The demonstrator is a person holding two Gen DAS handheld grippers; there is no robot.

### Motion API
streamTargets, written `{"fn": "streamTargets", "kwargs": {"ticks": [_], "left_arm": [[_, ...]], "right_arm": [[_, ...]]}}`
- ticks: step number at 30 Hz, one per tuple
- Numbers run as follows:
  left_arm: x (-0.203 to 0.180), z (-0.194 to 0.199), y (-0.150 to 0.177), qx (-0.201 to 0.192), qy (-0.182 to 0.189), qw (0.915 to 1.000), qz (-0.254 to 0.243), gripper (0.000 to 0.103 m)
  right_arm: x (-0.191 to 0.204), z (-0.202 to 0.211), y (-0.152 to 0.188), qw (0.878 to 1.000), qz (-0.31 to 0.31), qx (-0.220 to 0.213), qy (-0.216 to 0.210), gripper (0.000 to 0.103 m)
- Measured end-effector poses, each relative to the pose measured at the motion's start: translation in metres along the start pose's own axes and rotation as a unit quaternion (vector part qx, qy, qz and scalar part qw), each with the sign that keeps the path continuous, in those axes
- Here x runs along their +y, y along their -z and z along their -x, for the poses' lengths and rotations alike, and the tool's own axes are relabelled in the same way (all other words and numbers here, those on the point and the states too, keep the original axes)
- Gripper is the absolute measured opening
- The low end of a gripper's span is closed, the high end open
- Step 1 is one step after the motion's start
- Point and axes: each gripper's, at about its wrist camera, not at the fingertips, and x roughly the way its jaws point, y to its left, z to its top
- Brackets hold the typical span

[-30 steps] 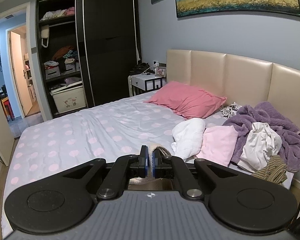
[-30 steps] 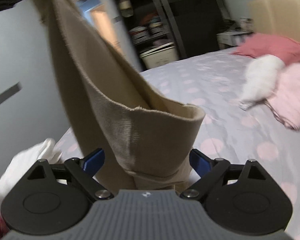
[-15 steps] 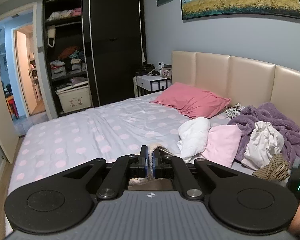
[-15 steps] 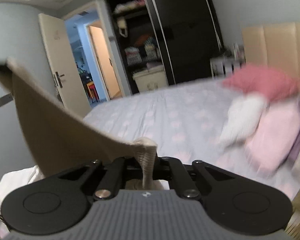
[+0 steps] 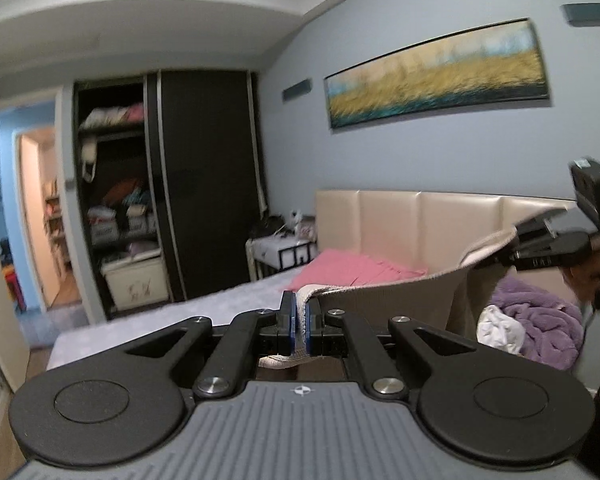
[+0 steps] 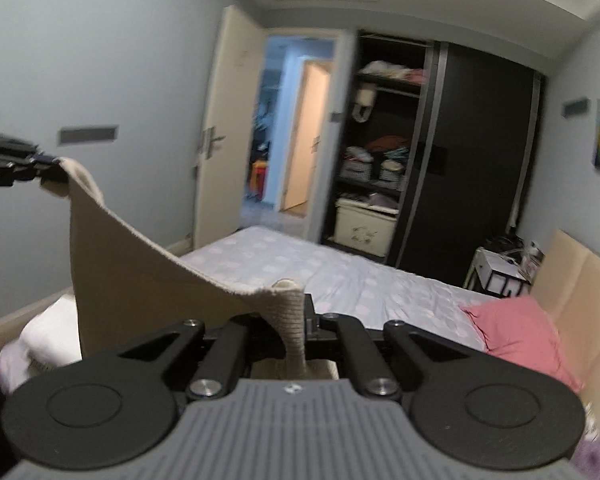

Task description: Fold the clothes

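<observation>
Both hands lifted since the earlier frames, bed dropped lower in both views, headboard and painting now filling more of the left wrist view. Right gripper [image 6: 296,316], wide apart around the cloth a second ago, now clamped tight on a ribbed edge of the beige garment [image 6: 140,280]. Left gripper [image 5: 299,320] pinched closed on another edge of the same garment [image 5: 400,300], blue pads squeezed together with fabric between. Garment strung in the air between the two grippers, sagging slightly in the middle, hanging down above the bed [image 6: 320,264]. Right gripper seen from the left view at the right edge [image 5: 516,248], left gripper seen from the right view at the left edge [image 6: 40,168]. Beyond: pink pillow [image 5: 352,272] against the headboard [image 5: 400,224], purple fleece [image 5: 540,324] and a white garment [image 5: 500,328] piled at right. Farther off: nightstand [image 5: 280,252], dark wardrobe [image 5: 204,184] with open shelves, open door [image 6: 228,128], painting [image 5: 436,80] on the wall.
</observation>
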Motion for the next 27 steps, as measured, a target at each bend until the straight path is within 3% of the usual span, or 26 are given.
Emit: {"fn": "streamTargets", "kwargs": {"ticks": [3, 6, 12, 15, 18, 21, 24, 27], "left_arm": [[-0.008, 0.010, 0.002, 0.017, 0.026, 0.9995, 0.001, 0.002], [-0.011, -0.001, 0.014, 0.045, 0.049, 0.9976, 0.015, 0.002], [0.007, -0.068, 0.051, 0.117, 0.070, 0.9879, 0.073, 0.002], [0.027, -0.114, 0.064, 0.144, 0.057, 0.9831, 0.098, 0.002], [0.049, -0.170, 0.060, 0.146, 0.022, 0.9836, 0.103, 0.002], [0.076, -0.211, 0.035, 0.101, -0.034, 0.9881, 0.111, 0.002], [0.080, -0.220, 0.005, 0.027, -0.077, 0.9933, 0.081, 0.002], [0.072, -0.214, 0.001, -0.004, -0.077, 0.9945, 0.071, 0.002]], "right_arm": [[-0.001, 0.013, -0.007, 0.999, 0.020, 0.031, -0.017, 0.006], [-0.007, -0.002, -0.001, 0.997, 0.020, 0.069, -0.026, 0.006], [-0.032, -0.075, 0.034, 0.989, -0.020, 0.144, -0.039, 0.006], [-0.052, -0.121, 0.045, 0.987, -0.030, 0.159, -0.021, 0.006], [-0.081, -0.181, 0.036, 0.990, -0.021, 0.135, 0.014, 0.006], [-0.096, -0.212, 0.011, 0.995, 0.010, 0.074, 0.066, 0.006], [-0.109, -0.209, -0.019, 0.995, 0.018, -0.012, 0.094, 0.006], [-0.112, -0.198, -0.022, 0.994, 0.021, -0.050, 0.091, 0.006]]}}
